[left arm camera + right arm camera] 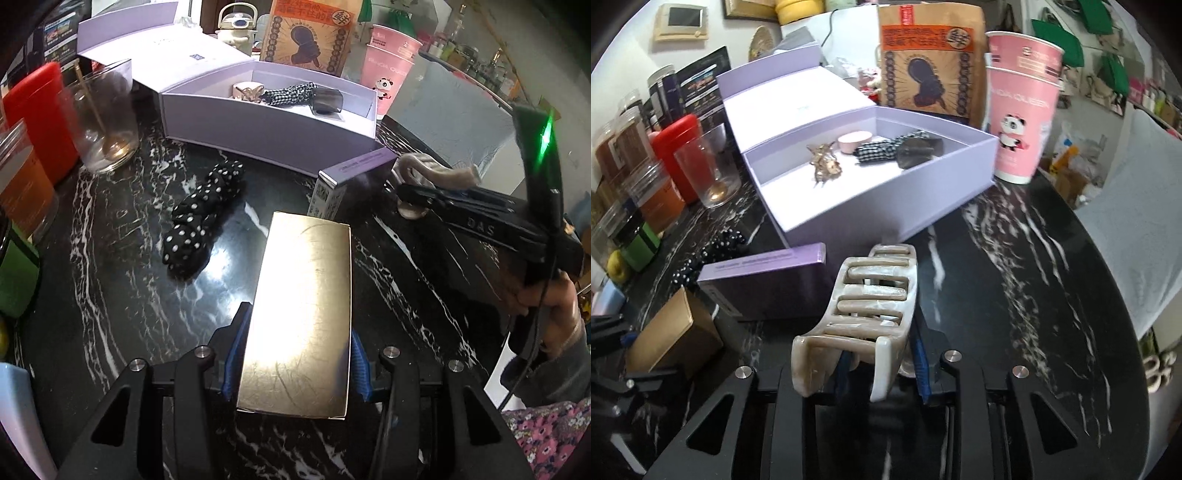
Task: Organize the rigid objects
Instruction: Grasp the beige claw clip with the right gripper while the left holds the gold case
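Gold box (301, 317) sits nearest, clamped betw. the blue pads of the left tool (295, 354), held flat above the black marble table (110, 258). Left of it lies a polka-dot scrunchie (207, 218). Further back, the open lilac box (266, 125) holds a gold clip (823, 164), pink round item (855, 142), checked scrunchie (882, 149) and dark clip (918, 149). Small purple carton (764, 284) lies just in front of it. Right tool (882, 365) is closed on a beige claw clip (864, 302), beside the carton, short of the lilac box.
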